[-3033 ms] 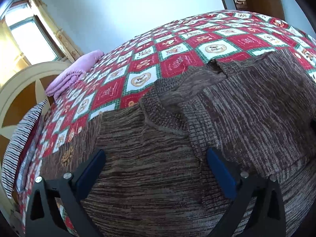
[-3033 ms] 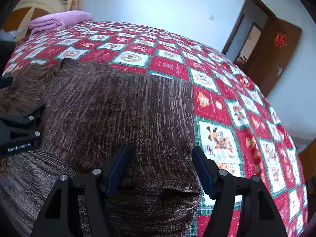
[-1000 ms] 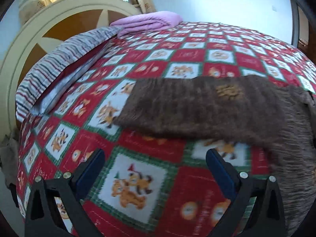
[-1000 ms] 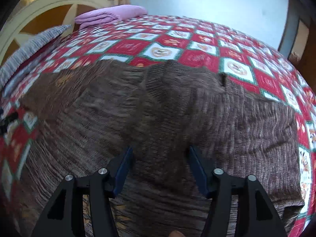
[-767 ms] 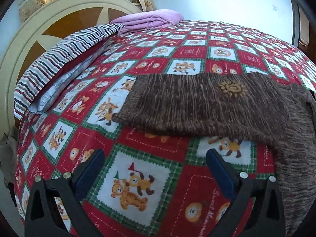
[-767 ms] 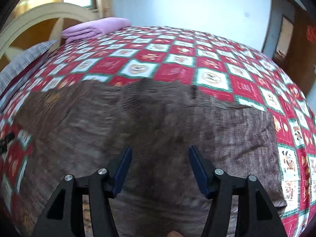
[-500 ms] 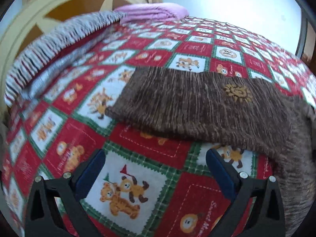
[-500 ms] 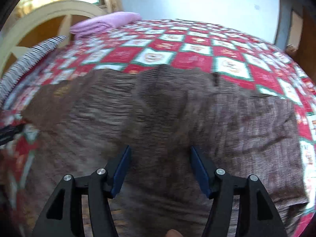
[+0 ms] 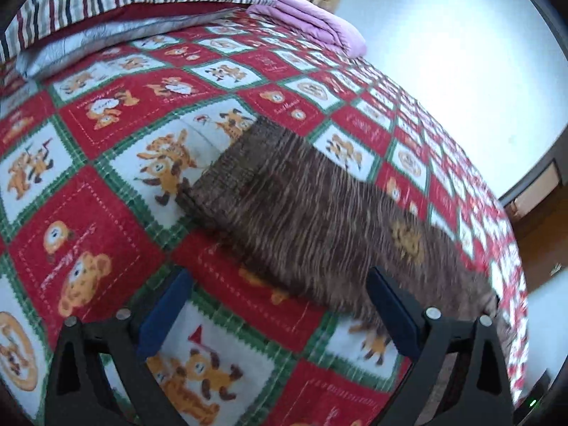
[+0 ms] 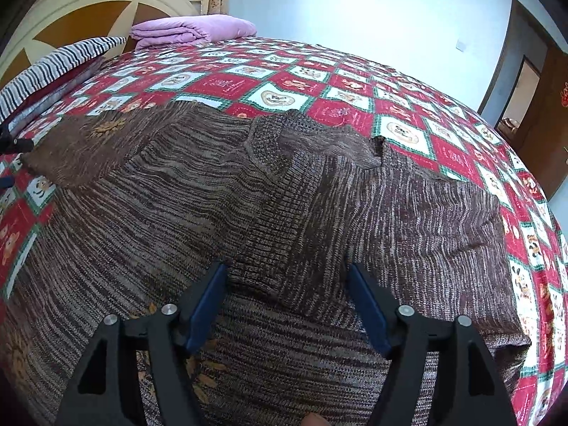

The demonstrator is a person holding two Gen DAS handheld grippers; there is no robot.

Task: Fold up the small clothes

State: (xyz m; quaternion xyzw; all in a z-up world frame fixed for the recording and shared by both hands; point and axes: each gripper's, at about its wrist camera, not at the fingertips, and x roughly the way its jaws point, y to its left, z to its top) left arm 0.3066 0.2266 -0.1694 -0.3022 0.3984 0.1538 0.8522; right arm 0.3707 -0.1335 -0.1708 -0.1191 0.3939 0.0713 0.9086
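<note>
Brown sweater (image 10: 284, 213) under spread, just-widened right hand-held gripper (image 10: 285, 300); left hand-held gripper (image 9: 277, 312) spread beside sleeve.

My right tongs (image 10: 285, 305) over the sweater (image 10: 284, 213) spread on the bed quilt (image 10: 408, 131), its sleeve (image 9: 301, 213) lying ahead of my left tongs (image 9: 277, 316), folded blanket (image 10: 191, 30) and pillow (image 10: 53, 65) behind by the headboard (image 10: 71, 3)

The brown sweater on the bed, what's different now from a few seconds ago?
The left hand-held gripper, open and empty, swung off the brown knitted sweater's body toward its outstretched sleeve, rolling as it went. The right hand-held gripper shifted from the folded side to the sweater's middle; its jaws have just been opening, with knit between them, unpinched. The sweater, the red patchwork quilt and the folded pink blanket stayed put.
</note>
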